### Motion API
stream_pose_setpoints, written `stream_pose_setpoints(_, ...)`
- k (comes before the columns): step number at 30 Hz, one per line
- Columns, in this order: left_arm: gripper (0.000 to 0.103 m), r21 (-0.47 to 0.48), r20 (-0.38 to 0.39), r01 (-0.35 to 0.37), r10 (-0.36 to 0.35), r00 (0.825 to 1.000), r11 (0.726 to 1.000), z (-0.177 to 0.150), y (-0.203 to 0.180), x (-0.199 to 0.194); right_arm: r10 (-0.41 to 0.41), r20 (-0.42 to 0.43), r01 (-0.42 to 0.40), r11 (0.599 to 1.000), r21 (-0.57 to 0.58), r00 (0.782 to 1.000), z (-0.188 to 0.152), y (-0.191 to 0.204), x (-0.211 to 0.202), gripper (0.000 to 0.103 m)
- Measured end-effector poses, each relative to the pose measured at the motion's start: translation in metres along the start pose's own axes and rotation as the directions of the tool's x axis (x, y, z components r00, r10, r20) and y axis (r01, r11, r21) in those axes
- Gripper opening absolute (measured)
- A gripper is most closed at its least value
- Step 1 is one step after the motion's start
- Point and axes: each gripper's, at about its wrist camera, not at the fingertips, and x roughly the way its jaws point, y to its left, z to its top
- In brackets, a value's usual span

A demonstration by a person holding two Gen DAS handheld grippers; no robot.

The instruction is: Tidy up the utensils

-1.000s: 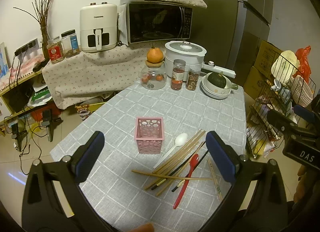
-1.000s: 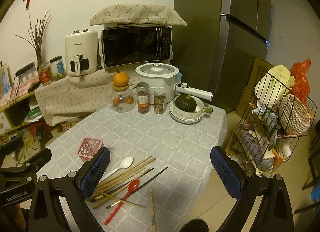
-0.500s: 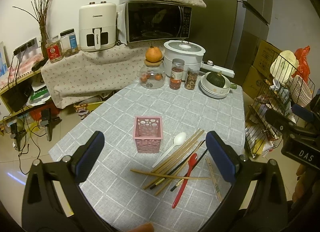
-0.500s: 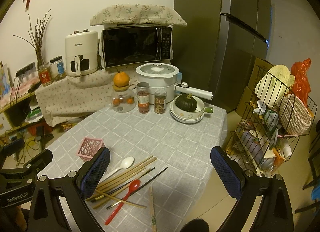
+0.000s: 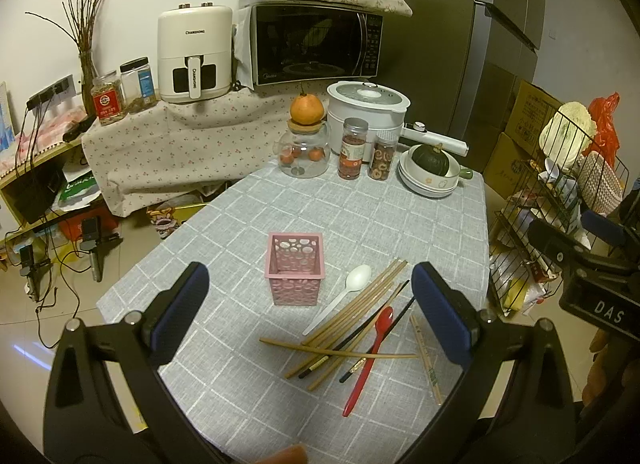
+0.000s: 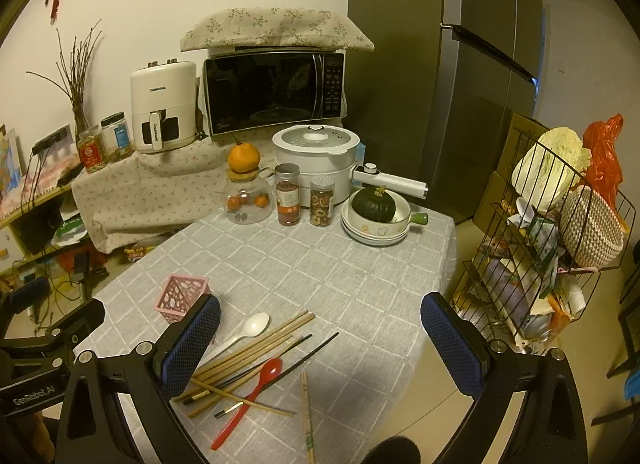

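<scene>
Since the earlier frames little has changed: both views have crept slightly nearer the table, and the utensils lie where they lay. The left gripper (image 5: 310, 302) hangs above the near edge with its blue-padded fingers (image 5: 182, 310) spread wide and nothing between them. The right gripper (image 6: 320, 344) is likewise wide apart and empty, held over the near right part of the table.

The pink perforated holder (image 5: 295, 268) stands upright on the grey checked tablecloth (image 5: 360, 224), empty as far as its open top shows. Just to its right lies the white plastic spoon (image 5: 344, 296), bowl toward the far side. Next to it is a loose heap of wooden chopsticks (image 5: 352, 310), crossed by one lying sideways, with two dark chopsticks (image 5: 374, 324) and a red spoon (image 5: 370, 348) among them. One more chopstick (image 5: 426, 356) lies apart at the right of the heap.

At the far end stand a glass jar (image 5: 305, 152) topped by an orange (image 5: 307, 109), two spice jars (image 5: 354, 148), a white electric pot (image 5: 366, 106) and stacked bowls holding a green squash (image 5: 434, 158). None of these crowd the utensils.

The right wrist view shows the holder (image 6: 182, 298) partly behind its own left finger, and a wire rack (image 6: 560, 240) with a cabbage and a woven basket more fully. The left wrist view alone shows the holder's open top.
</scene>
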Motion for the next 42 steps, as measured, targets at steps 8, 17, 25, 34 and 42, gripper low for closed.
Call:
stream_pose_setpoints(8,0.101,-0.002,0.001,0.001,-0.001,1.0,1.0,-0.0002,0.0003,-0.0001,0.001,-0.002,-0.001,1.0,0.0,1.0,0.0,-0.0002,0.0002,0.101)
stream_pose_setpoints(17,0.101,-0.002,0.001,0.002,-0.002,1.0,1.0,0.0001,-0.0019,0.0004,0.001,-0.001,-0.001,1.0,0.0,1.0,-0.0004,0.0,0.0001,0.101)
stream_pose_setpoints(25,0.101,-0.001,0.001,0.003,-0.003,1.0,1.0,0.0003,-0.0029,0.0005,0.001,-0.002,-0.001,1.0,0.001,1.0,-0.0003,0.0001,0.0001,0.101)
stream_pose_setpoints(34,0.101,-0.001,0.001,0.002,-0.002,1.0,1.0,-0.0002,-0.0017,0.0004,0.002,-0.003,-0.002,1.0,0.001,1.0,-0.001,-0.0003,0.0007,0.101)
stream_pose_setpoints(42,0.101,0.011,-0.007,0.01,-0.01,1.0,1.0,0.0037,-0.0041,0.0063,0.019,-0.03,-0.019,1.0,0.009,0.999,-0.0068,-0.0002,0.0093,0.101)
